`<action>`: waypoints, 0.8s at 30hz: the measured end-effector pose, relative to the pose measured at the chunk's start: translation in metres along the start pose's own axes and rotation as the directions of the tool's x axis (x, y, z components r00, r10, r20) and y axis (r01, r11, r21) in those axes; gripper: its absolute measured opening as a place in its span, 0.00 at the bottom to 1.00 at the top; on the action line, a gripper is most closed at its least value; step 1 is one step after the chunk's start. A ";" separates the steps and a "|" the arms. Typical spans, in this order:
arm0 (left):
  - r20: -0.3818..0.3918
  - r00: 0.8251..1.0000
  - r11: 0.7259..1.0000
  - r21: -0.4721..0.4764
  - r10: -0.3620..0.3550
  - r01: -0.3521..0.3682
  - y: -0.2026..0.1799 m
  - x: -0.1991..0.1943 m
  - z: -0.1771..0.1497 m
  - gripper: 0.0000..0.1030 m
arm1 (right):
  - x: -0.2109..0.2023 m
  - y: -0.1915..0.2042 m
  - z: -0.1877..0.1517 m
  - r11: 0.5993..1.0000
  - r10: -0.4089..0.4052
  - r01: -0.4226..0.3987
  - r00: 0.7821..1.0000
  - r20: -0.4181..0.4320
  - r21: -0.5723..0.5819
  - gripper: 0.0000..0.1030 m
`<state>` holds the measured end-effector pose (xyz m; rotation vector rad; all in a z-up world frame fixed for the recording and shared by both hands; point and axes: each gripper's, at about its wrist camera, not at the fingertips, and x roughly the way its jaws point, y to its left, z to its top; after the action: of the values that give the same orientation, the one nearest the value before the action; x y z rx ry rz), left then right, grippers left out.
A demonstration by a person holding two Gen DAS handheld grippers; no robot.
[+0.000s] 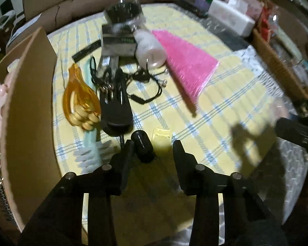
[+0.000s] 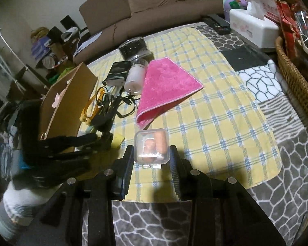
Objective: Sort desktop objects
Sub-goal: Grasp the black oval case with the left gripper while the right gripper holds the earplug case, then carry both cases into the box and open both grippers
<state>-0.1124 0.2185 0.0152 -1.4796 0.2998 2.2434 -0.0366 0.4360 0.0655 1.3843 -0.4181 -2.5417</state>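
Clear plastic case (image 2: 152, 146) with orange pieces inside, clamped in right hand-held gripper (image 2: 152, 153), left hand-held gripper (image 1: 153, 150) unclenched beside black cylinder (image 1: 142, 143)

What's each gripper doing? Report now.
Left gripper: open, small black cylinder between its fingers, ungripped.
Right gripper: closed on the clear plastic box.

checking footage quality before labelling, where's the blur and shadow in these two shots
Left wrist view: motion smear across the pink cloth and white bottle, and a hard gripper shadow on the yellow plaid cloth. Right wrist view: sharper overall, the small clear box reads clean between the right gripper jaws; only the left gripper at the frame's left is smeared. Both show fisheye bending at the edges.
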 end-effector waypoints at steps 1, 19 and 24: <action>-0.002 1.000 1.000 0.000 0.012 -0.012 -0.001 0.003 0.000 0.35 | 0.001 0.001 0.000 1.000 0.004 -0.004 1.000 -0.004 -0.003 0.33; 0.113 0.970 0.972 -0.069 -0.216 0.224 0.040 -0.066 0.009 0.17 | 0.006 0.022 0.002 0.997 0.064 -0.064 0.998 -0.007 -0.044 0.33; 0.189 0.940 0.951 -0.070 -0.283 0.301 0.083 -0.129 -0.002 0.17 | 0.001 0.052 0.006 0.987 0.124 -0.123 0.992 0.010 -0.103 0.33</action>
<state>-0.1063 0.1135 0.1273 -1.2645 -0.0840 2.1508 -0.0393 0.3878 0.0862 1.2621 -0.3598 -2.4400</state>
